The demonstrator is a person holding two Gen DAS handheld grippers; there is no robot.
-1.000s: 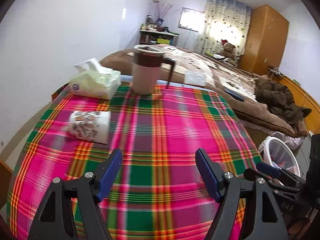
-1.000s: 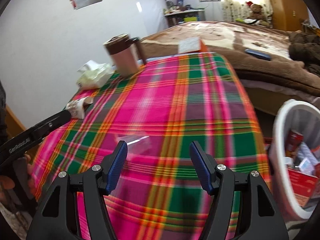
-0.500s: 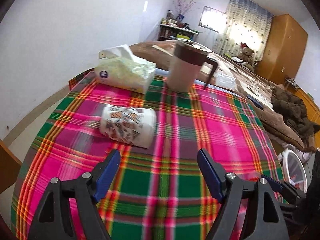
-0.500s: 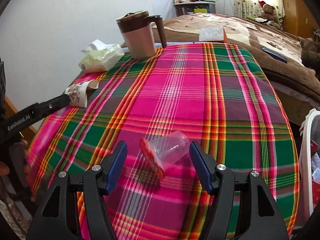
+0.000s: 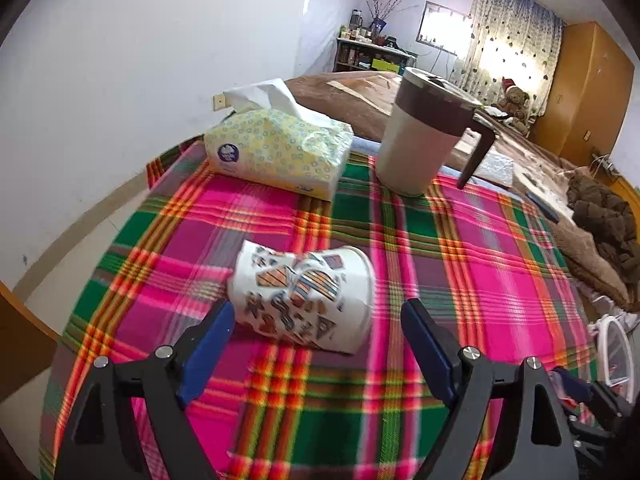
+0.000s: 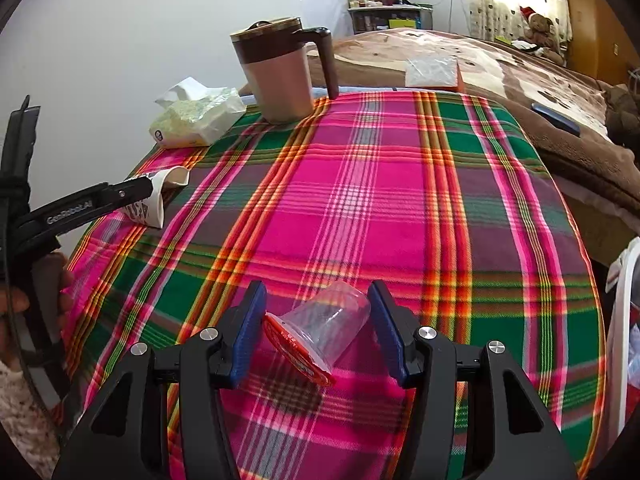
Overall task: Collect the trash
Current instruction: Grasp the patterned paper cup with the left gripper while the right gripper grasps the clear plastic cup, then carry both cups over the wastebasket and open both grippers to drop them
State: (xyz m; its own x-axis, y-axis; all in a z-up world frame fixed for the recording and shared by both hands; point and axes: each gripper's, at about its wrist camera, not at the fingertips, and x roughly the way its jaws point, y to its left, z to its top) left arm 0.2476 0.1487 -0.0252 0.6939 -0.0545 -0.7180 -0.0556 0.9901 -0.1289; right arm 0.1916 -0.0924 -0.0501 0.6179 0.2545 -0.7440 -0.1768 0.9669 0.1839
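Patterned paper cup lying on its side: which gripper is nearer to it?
Left. The left gripper has the patterned paper cup just ahead of its opening jaws; the right gripper is across the table, closing around a clear plastic cup.

A table with a bright checked cloth (image 6: 360, 184) of pink, green and orange fills the front. At its far end stands a tall mug (image 5: 420, 140) with a brown lid and a dark handle. Just beside the mug lies a soft pack of tissues (image 5: 276, 148), yellow with little rings, and one white tissue sticks out of the top. Behind the table is a bed (image 6: 520, 80) with a brown blanket. A teddy bear (image 5: 512, 100) in a red hat sits at the far end of the bed. A curtain (image 5: 508, 36) with dots hangs by a bright window, and a wooden wardrobe (image 5: 588, 92) stands next to it.
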